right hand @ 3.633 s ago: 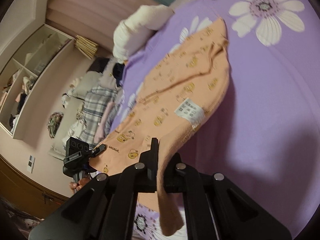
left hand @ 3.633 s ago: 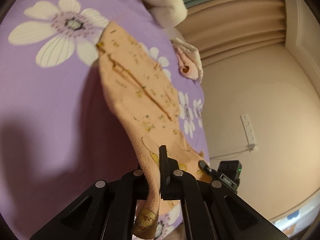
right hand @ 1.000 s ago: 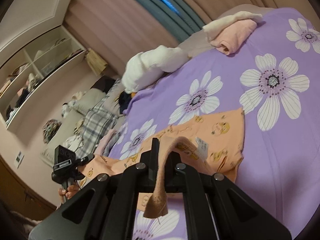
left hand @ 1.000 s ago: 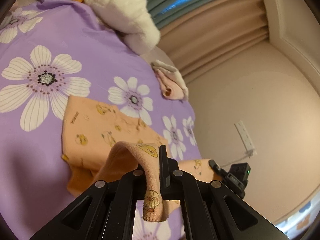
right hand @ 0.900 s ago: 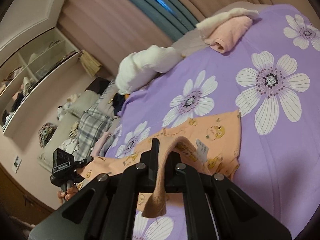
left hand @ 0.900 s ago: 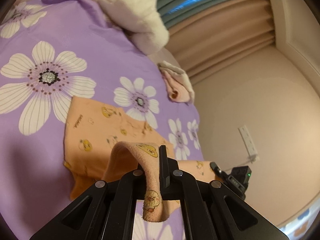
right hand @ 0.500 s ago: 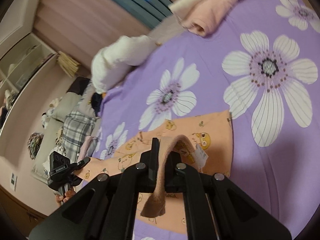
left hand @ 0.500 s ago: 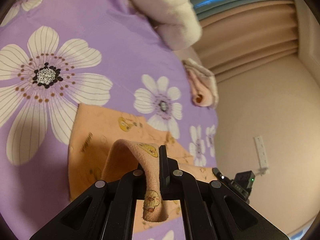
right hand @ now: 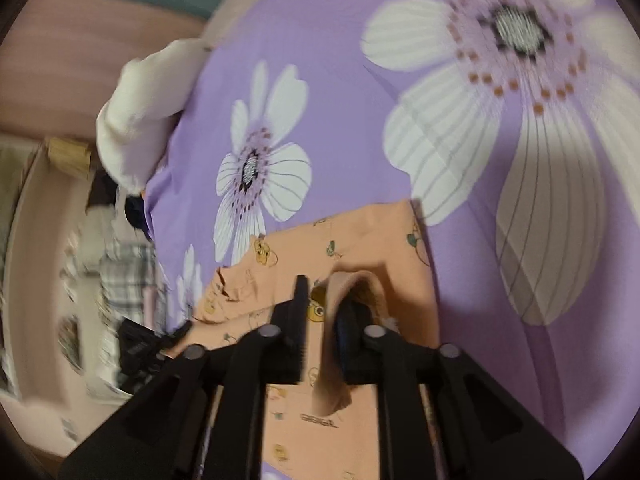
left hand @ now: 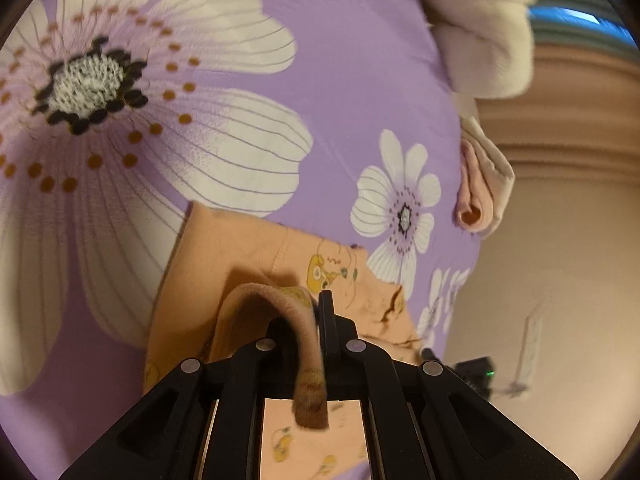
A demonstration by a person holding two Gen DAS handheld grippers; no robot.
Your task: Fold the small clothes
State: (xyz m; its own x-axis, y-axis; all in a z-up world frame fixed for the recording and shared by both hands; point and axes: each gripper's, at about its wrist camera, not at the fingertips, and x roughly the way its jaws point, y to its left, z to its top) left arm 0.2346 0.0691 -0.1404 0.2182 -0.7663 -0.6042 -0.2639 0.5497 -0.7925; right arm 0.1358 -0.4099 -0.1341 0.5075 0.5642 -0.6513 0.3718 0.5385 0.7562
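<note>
My left gripper: fingers pinching peach shirt hem, fabric looped over tip. My right gripper: fingers spread, hem draped loose between them. Shirt lies folded on purple flowered bedsheet, near me; pink rolled cloth beyond shirt, well apart.

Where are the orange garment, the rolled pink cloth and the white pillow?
orange garment [left hand: 248, 248]: left wrist view, flat folded panel.
rolled pink cloth [left hand: 474, 200]: left wrist view, rolled end.
white pillow [right hand: 140, 120]: right wrist view, its middle.
</note>
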